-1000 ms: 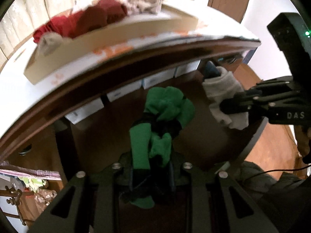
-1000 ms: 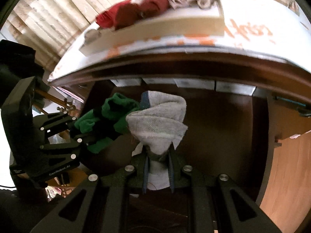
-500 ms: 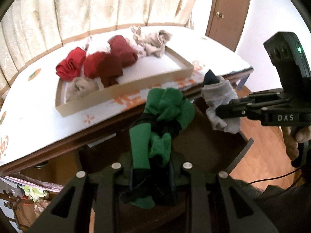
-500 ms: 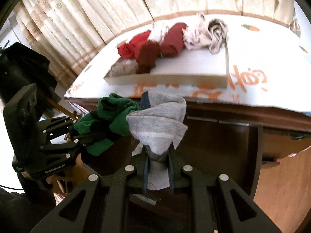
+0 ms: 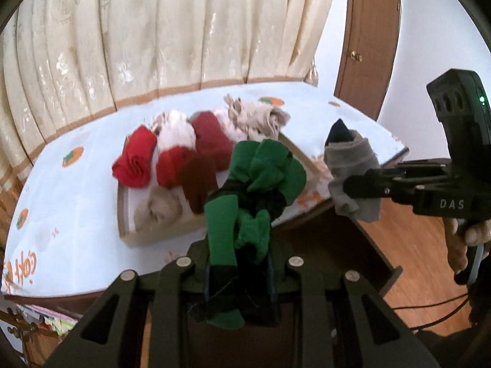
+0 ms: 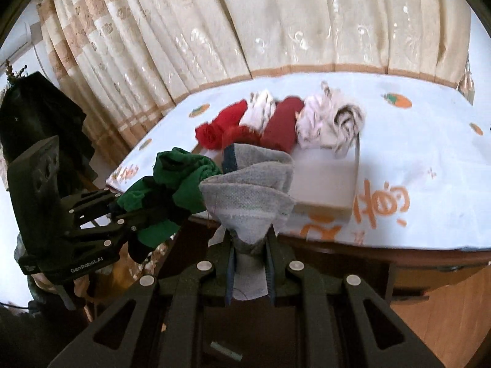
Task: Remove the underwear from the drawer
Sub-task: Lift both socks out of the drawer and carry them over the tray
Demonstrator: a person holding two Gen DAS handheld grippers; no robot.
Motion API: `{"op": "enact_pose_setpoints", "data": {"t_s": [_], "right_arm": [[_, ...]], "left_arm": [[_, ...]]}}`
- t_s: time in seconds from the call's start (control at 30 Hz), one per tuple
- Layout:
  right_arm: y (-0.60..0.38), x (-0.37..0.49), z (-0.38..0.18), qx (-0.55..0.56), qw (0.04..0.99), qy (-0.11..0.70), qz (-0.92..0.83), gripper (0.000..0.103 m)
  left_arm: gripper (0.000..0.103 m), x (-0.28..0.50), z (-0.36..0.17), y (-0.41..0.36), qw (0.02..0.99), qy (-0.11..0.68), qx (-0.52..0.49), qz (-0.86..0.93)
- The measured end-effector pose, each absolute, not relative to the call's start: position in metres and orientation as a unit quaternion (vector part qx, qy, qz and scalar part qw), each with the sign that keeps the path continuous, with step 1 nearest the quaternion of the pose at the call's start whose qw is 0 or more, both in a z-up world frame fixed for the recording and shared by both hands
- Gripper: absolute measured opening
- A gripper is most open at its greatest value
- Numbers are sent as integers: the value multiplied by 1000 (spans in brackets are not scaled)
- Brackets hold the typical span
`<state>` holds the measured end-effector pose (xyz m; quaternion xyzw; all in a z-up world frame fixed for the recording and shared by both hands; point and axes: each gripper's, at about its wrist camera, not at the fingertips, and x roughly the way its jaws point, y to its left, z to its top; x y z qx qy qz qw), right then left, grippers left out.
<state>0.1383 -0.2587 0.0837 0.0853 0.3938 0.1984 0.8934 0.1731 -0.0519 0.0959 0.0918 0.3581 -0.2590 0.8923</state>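
My left gripper (image 5: 241, 263) is shut on a green and black underwear bundle (image 5: 260, 181), held in the air above the open dark wooden drawer (image 5: 353, 245). My right gripper (image 6: 250, 260) is shut on a grey rolled underwear piece (image 6: 251, 196) with a navy edge. Both bundles hang side by side, close together, in front of the table edge. The right wrist view shows the left gripper (image 6: 122, 211) with the green bundle (image 6: 178, 184); in the left wrist view the right gripper (image 5: 353, 187) carries the grey bundle (image 5: 349, 168).
A shallow beige tray (image 5: 159, 236) on the white tablecloth (image 5: 67, 202) holds several rolled red, maroon, pink and beige garments (image 5: 135, 159). Cream curtains (image 5: 153, 30) hang behind the table. A wooden door (image 5: 368, 40) and wood floor (image 5: 414, 257) lie to the right. A hand (image 5: 466, 239) grips the right tool's handle.
Both grippers have risen with their bundles from drawer level to above the tabletop. The tray of rolled garments now shows from above instead of from below its edge.
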Motion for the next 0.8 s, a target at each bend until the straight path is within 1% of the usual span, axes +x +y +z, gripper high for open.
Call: {"op": "enact_pose_setpoints", "data": {"t_s": [0.3, 0.8], "right_arm": [[-268, 170, 101, 90, 910, 364, 178, 18], [-281, 209, 89, 98, 912, 373, 143, 18]], "left_arm": [[24, 206, 105, -83, 911, 329, 119, -219], [24, 248, 98, -116, 917, 333, 101, -196]]}}
